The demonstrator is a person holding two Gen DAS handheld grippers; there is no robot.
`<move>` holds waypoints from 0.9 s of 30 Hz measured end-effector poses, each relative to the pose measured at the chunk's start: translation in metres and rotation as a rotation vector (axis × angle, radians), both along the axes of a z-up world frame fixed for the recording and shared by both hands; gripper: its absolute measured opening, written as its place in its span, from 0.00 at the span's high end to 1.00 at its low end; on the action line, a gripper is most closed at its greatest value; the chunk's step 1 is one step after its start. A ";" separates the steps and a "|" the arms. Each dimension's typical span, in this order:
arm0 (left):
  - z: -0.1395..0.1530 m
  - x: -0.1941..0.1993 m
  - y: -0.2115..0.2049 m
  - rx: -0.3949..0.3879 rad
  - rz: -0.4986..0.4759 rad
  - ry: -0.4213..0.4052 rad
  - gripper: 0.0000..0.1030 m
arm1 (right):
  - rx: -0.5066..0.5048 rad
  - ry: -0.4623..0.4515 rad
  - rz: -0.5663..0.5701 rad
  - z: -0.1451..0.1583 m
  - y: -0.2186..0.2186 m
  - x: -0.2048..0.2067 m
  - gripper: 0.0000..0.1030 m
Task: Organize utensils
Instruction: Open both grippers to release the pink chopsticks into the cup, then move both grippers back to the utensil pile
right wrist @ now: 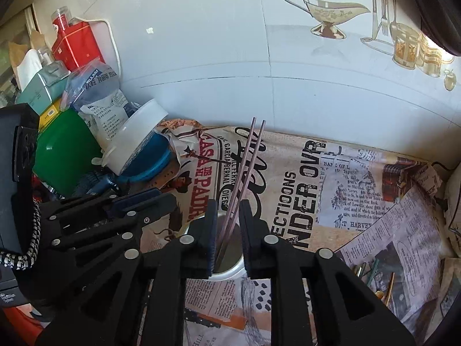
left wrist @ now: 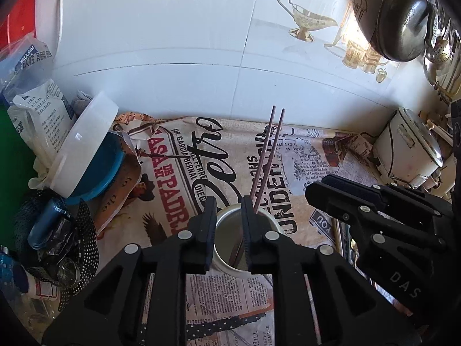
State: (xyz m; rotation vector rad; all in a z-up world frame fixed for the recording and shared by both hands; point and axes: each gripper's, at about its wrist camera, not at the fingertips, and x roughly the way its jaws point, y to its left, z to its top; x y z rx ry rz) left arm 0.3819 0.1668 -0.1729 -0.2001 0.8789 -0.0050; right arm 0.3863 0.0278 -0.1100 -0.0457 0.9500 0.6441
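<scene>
Two thin dark chopsticks [right wrist: 245, 167] stand in a metal cup [right wrist: 230, 271] on a newspaper-print cloth and lean away toward the wall. My right gripper [right wrist: 228, 204] hangs over the cup, its jaws a little apart. The chopsticks pass between the jaws, close to the right finger, and neither pad presses on them. My left gripper [left wrist: 229, 201] is over the same cup [left wrist: 272, 223], also slightly open with nothing between its jaws. In the left wrist view the chopsticks [left wrist: 266, 158] rise just outside its right finger. Each gripper shows in the other's view, the right gripper [left wrist: 317, 193] and the left gripper [right wrist: 161, 199].
At the left stands a pile of clutter: a white-lidded blue tub [left wrist: 86, 150], a green box [right wrist: 63, 150], a red tin [right wrist: 76, 46] and bags. A rice cooker [left wrist: 403, 150] and a hanging wok [left wrist: 400, 20] are at the right. Small gold utensils [right wrist: 386, 282] lie near the right gripper. A white tiled wall is behind.
</scene>
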 end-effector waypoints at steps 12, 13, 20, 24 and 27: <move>0.046 -0.037 -0.026 0.016 0.074 -0.114 0.44 | -0.016 -0.143 -0.024 0.038 -0.055 -0.023 0.53; 0.048 -0.040 -0.031 0.014 0.079 -0.124 0.42 | -0.016 -0.148 -0.029 0.039 -0.062 -0.024 0.51; 0.053 -0.053 -0.063 0.016 0.080 -0.148 0.32 | -0.048 -0.169 -0.065 0.040 -0.107 -0.031 0.49; 0.049 -0.055 -0.085 0.015 0.068 -0.140 0.32 | -0.062 -0.168 -0.103 0.035 -0.136 -0.034 0.44; 0.041 -0.053 -0.100 0.011 0.051 -0.124 0.32 | -0.088 -0.166 -0.133 0.030 -0.157 -0.037 0.44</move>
